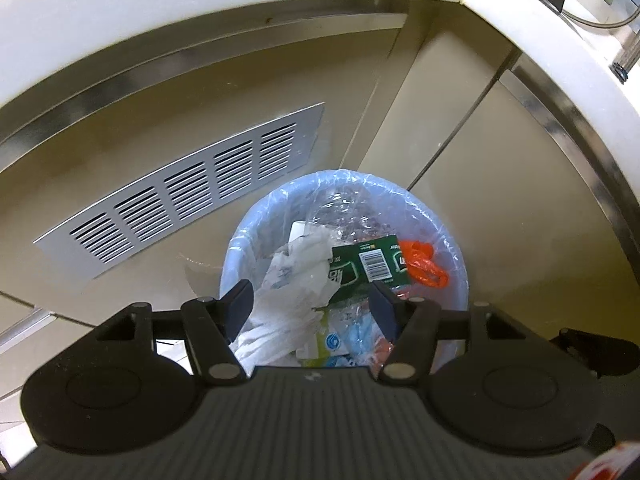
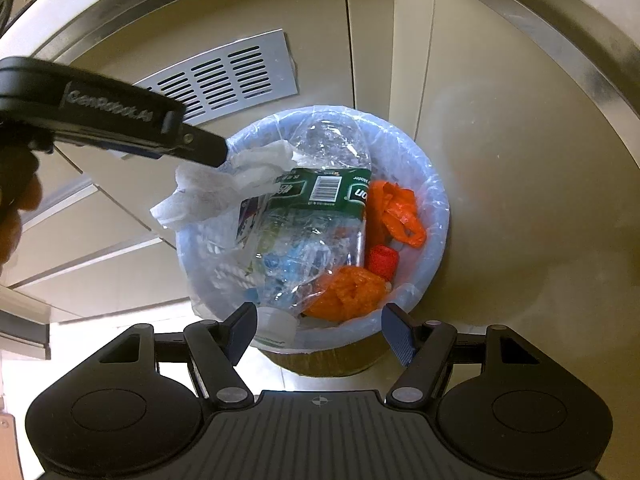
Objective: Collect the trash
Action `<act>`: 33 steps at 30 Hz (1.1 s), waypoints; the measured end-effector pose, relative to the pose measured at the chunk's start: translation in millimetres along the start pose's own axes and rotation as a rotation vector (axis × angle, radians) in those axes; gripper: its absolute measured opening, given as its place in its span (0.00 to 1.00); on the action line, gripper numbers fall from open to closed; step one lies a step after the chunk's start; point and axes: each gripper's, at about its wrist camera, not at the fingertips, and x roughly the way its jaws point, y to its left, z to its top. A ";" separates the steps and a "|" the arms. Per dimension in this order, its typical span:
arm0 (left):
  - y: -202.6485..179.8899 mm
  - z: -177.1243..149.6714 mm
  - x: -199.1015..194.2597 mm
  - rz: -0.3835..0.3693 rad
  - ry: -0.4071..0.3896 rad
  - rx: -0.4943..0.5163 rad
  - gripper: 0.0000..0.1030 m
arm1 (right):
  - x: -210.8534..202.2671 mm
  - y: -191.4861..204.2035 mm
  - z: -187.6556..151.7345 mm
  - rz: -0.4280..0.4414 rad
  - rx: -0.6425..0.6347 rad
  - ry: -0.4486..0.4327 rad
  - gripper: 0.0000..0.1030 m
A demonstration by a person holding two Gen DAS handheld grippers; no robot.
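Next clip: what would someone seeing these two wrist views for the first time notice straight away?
The round bin lined with a clear plastic bag, standing against beige cabinet doors, is heaped with trash: a crushed clear plastic bottle with a green label on top and crumpled orange plastic at its right. The left gripper hangs open-jawed above a crumpled white tissue at the bin's left rim. A silver slotted vent plate sits on the cabinet door behind.

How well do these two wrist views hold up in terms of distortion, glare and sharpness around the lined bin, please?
Left wrist view: fisheye bends the white countertop edge into an arc; the green barcode label stays sharp. Right wrist view: glare glints on the crumpled clear plastic bottle and the blue liner of the round trash bin; the black left gripper reads slightly soft.
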 end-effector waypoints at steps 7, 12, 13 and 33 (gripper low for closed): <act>5.1 -3.4 -20.3 0.008 -0.024 0.002 0.58 | -7.3 3.6 1.8 0.005 -0.012 -0.007 0.67; 6.8 -5.3 -36.6 0.022 -0.048 0.002 0.59 | -19.4 4.4 4.8 0.008 -0.012 -0.019 0.67; 7.0 -5.7 -39.7 0.026 -0.052 -0.001 0.59 | -22.5 4.1 5.5 0.011 -0.011 -0.021 0.67; 13.0 -41.6 -106.5 0.048 -0.128 -0.030 0.98 | -86.9 11.3 8.2 0.064 -0.019 -0.103 0.76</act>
